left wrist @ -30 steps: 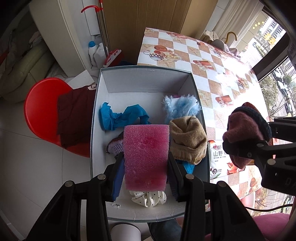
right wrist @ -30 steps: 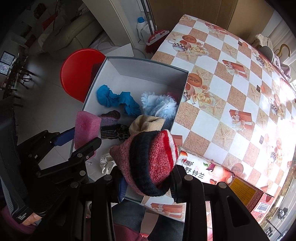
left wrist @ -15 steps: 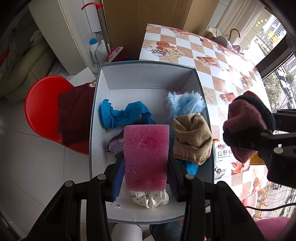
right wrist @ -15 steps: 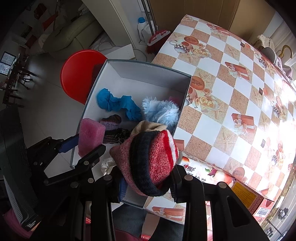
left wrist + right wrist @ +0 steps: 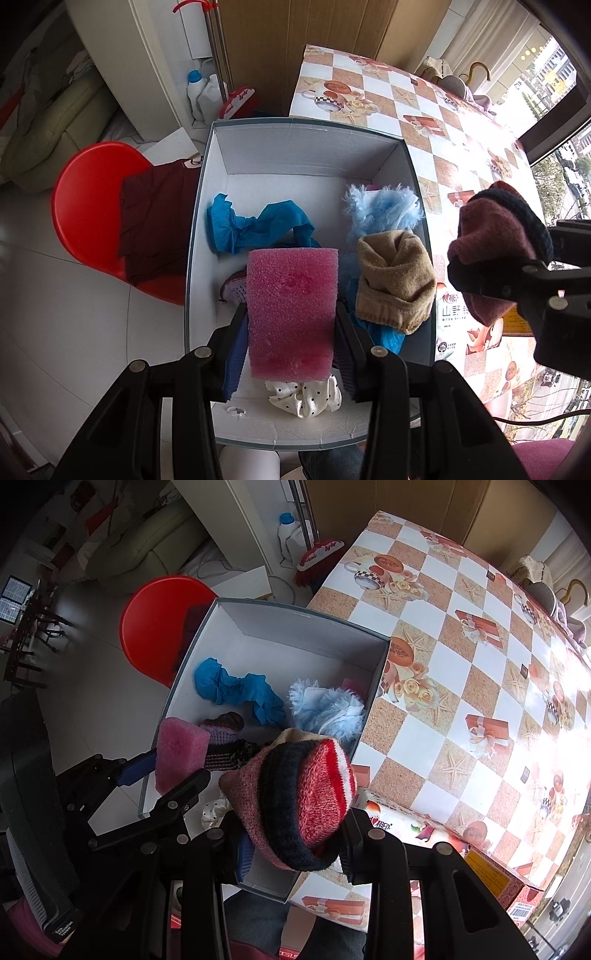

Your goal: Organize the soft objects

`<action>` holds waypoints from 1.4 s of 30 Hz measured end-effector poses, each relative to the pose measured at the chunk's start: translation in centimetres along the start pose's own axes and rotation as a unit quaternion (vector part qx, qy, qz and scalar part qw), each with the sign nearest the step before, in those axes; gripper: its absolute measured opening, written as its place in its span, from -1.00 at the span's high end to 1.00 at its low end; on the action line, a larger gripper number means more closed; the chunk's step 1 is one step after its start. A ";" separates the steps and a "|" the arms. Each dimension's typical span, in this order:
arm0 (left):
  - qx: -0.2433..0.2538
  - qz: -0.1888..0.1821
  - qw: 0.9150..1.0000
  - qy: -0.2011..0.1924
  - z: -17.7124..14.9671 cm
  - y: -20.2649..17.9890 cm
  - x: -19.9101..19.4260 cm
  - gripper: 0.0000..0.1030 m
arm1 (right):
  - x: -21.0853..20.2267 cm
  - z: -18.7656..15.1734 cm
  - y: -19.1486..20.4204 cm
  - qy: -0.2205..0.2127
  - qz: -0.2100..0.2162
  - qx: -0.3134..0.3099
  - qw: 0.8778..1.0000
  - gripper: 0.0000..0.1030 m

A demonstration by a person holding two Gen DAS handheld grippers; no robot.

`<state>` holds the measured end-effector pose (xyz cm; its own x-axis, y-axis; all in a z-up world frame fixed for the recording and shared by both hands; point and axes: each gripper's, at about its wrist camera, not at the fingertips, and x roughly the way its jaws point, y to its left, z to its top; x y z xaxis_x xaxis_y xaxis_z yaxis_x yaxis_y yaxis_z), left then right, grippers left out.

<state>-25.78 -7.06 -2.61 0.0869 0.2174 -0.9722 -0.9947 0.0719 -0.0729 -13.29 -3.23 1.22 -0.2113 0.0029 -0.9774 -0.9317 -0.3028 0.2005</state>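
While both grippers clamp sponge point(image 5: 293, 314) and knit hat point(image 5: 306, 797): box point(image 5: 314, 155) with blue cloth point(image 5: 258, 225), tan sock point(image 5: 395, 280).

Both grippers point steeply downward side by side, the left gripper point(image 5: 291, 314) clamped on a pink sponge point(image 5: 292, 310), the right gripper point(image 5: 295, 834) on a striped knit hat point(image 5: 295, 801).

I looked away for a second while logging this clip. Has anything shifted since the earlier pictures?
Nothing was taken hold of or let go. The left tongs still clamp the pink sponge over the white box, and the right tongs still clamp the striped knit hat. Only the framing drifts slightly; the box contents lie as before.
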 end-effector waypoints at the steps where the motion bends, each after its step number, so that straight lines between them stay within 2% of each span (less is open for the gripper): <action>1: 0.000 0.000 1.000 -0.001 0.1 0.0 -0.1 0.10 | 0.0 0.1 0.0 -0.001 -0.001 0.000 1.000 0.28; 5: -0.008 0.006 1.000 0.009 0.4 0.2 0.0 -0.03 | -0.2 0.6 0.1 -0.007 -0.001 -0.001 1.000 0.27; 6: -0.011 0.008 1.000 0.011 0.4 0.2 0.0 -0.08 | -0.3 0.8 0.1 -0.010 0.001 -0.001 1.000 0.11; 7: -0.011 0.015 1.000 0.011 0.5 0.2 0.0 -0.10 | -0.4 0.8 0.1 -0.013 -0.001 -0.001 1.000 0.04; 8: -0.010 0.026 1.000 0.015 0.6 0.2 0.1 -0.25 | -0.6 0.9 0.1 -0.018 -0.003 -0.001 1.000 0.00; 9: -0.010 0.039 0.999 0.022 0.7 0.1 0.2 -0.52 | -0.7 0.9 0.1 -0.020 -0.006 -0.001 1.000 0.00; 11: -0.010 0.058 0.998 0.028 0.7 0.1 0.4 -0.58 | -0.8 1.0 0.1 -0.021 -0.007 0.000 1.000 -0.01; 13: -0.017 0.048 0.998 0.035 0.8 0.3 0.5 -0.58 | -0.9 1.0 -0.1 -0.021 -0.010 0.003 1.000 -0.30; 14: -0.023 0.037 0.998 0.038 0.7 0.5 0.5 -0.58 | -1.0 0.9 -0.1 -0.024 -0.010 0.005 1.000 -0.56; 15: -0.030 0.025 0.998 0.039 0.8 0.6 0.6 -0.58 | -1.1 0.9 -0.2 -0.027 -0.010 0.007 1.000 -0.68; 18: -0.046 0.008 0.998 0.051 0.9 0.8 0.8 -0.58 | -1.2 1.0 -0.4 -0.023 -0.011 0.015 1.000 -0.69; 19: -0.047 0.009 0.997 0.054 0.9 0.8 0.9 -0.58 | -1.1 1.1 -0.5 -0.015 -0.012 0.018 1.000 -0.76; 20: -0.049 0.009 0.997 0.057 0.9 0.8 1.0 -0.58 | -0.9 1.1 -0.7 -0.009 -0.013 0.023 1.000 -1.00; 27: -0.067 -0.013 0.995 0.073 0.3 1.1 1.2 -0.58 | -1.8 0.4 -1.0 -0.026 -0.005 0.033 0.999 -1.00; 42: -0.055 -0.007 0.996 0.074 0.5 0.8 1.0 -0.58 | -1.8 -0.6 -1.6 -0.021 0.006 0.057 0.998 -1.00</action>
<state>-26.51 -6.33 -3.53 0.0999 0.0712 -0.9924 -0.9941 -0.0342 -0.1025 -11.22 -3.31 2.60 -0.2319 0.0402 -0.9719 -0.9563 -0.1925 0.2202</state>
